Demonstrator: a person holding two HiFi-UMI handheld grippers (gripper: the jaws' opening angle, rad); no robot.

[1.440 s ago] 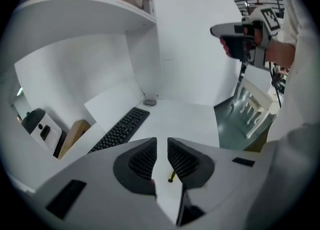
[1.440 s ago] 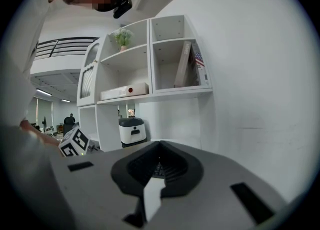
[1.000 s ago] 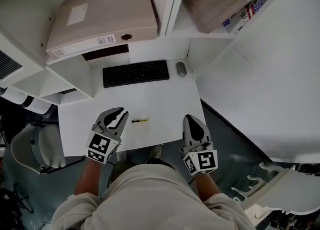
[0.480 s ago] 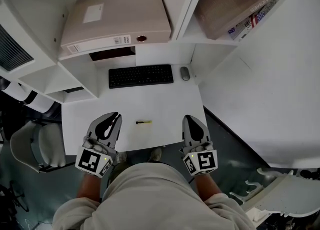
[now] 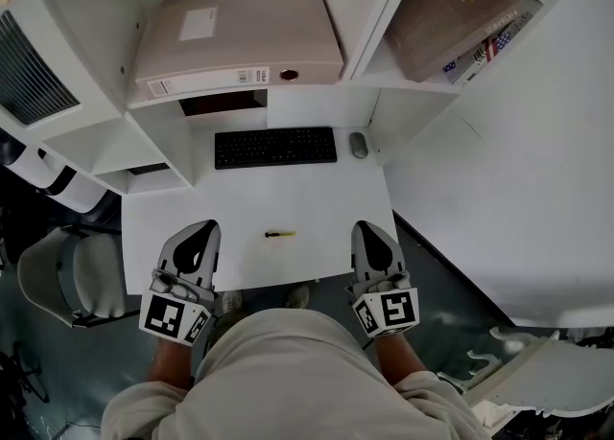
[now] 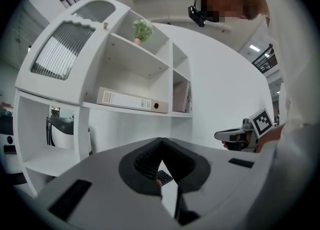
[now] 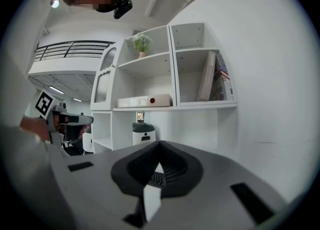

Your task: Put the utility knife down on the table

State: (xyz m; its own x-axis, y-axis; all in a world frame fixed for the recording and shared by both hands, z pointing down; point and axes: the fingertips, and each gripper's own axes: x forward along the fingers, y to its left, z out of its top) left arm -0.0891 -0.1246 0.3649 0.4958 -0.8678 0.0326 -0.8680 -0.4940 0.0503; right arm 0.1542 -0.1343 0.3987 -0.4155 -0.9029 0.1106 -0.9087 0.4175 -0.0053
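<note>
Utility knife (image 5: 280,234) is seen lying flat on white table (image 5: 288,194), long axis crosswise, between both grippers and apart from each. Left gripper (image 5: 203,229): jaws just closed, pressed together on nothing. Right gripper (image 5: 366,228): jaws likewise together, empty. Neither is judged clearly nearer. Placement is judged done.
</note>
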